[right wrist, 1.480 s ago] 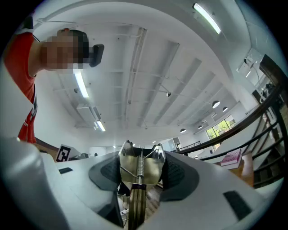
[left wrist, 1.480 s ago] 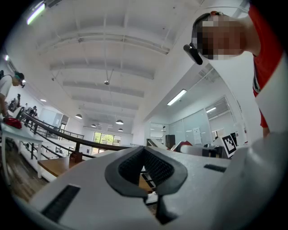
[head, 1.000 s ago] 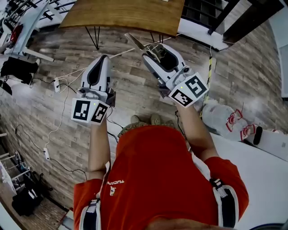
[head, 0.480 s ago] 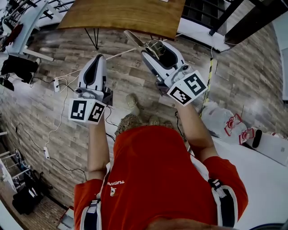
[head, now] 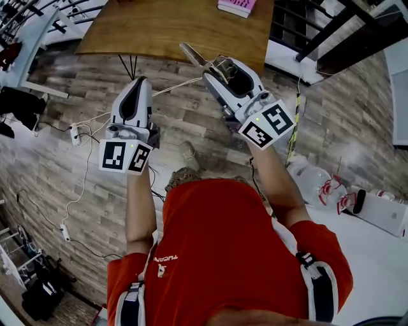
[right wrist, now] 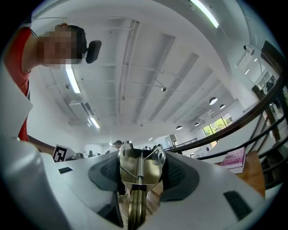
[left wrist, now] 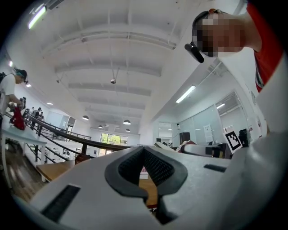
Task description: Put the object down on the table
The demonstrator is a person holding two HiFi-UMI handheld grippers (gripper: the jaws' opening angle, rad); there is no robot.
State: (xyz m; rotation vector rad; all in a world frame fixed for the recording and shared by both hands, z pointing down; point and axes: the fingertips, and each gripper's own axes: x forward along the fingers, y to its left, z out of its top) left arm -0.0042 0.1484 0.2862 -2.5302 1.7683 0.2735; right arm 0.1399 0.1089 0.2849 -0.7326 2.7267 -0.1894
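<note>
Wood-plank floor (head: 191,121) fills most of the head view, so the person is standing short of the table (head: 159,28), whose near edge lies just ahead of both tools. A pink book (head: 236,6) lies at its far side. The right gripper (head: 222,69) is clamped on a metal clip (right wrist: 138,168), a sprung piece of bent sheet steel. Its own view shows the clip's body wedged between the two dark pads, with the coil spring facing the camera. The long handle pokes out past the jaw tips toward the table, which suggests the grip was taken on the broad hinged part, where the pads get the most purchase. The clip is therefore in the air over the floor, near the table edge but not above the top, and the setting-down has not begun. The gripper is tipped upward, probably to carry the clip level with the tabletop. The left gripper (left wrist: 144,150) has its jaws together on nothing and is held beside the right one, seemingly just kept out of the way. What remains, by the look of it, is a reach forward over the bare wood, clear of the book, and then a release. Loose cables (head: 89,159) lie on the floor to the left, off the path.
</note>
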